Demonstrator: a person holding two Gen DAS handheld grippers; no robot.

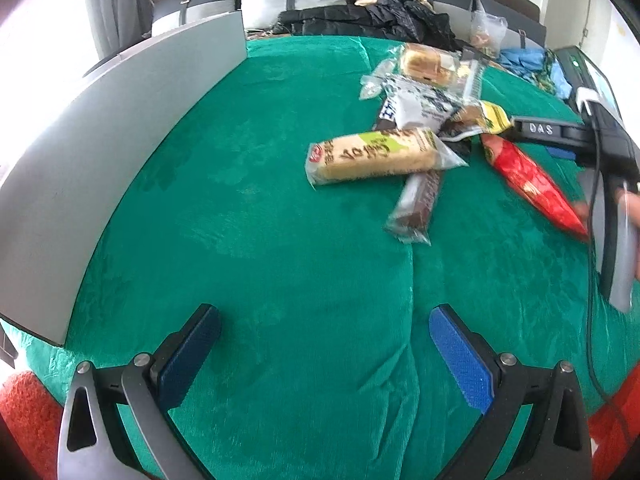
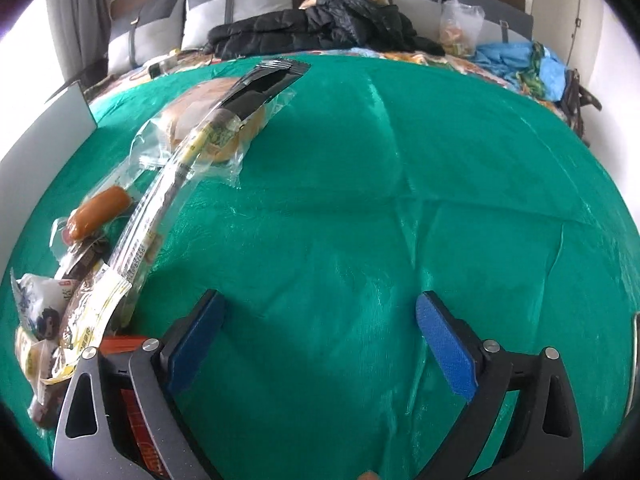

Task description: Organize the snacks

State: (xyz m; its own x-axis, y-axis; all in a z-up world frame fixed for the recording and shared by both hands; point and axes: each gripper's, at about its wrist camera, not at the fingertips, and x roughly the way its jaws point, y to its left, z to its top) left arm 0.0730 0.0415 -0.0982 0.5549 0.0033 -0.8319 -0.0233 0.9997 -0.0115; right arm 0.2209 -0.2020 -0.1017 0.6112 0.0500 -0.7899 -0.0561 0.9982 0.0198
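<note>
A pile of wrapped snacks lies on the green cloth [image 1: 260, 220]: a long yellow cake roll [image 1: 376, 156], a brown bar [image 1: 418, 200], a red packet [image 1: 532, 184], a white packet [image 1: 424, 104] and a bun in clear wrap [image 1: 426, 65]. My left gripper [image 1: 325, 354] is open and empty, well short of the pile. My right gripper [image 2: 320, 346] is open and empty over bare cloth; its body shows at the right of the left wrist view [image 1: 600, 148]. In the right wrist view the snacks lie to its left: a sausage [image 2: 98, 210], a long clear packet [image 2: 168, 196], a bun [image 2: 212, 120].
A grey box wall [image 1: 120, 128] stands along the left of the cloth. Black jackets [image 2: 320, 24], pillows [image 2: 248, 4] and blue cloth [image 2: 516, 60] lie at the far end of the bed. Red fabric [image 1: 28, 420] shows at the near corners.
</note>
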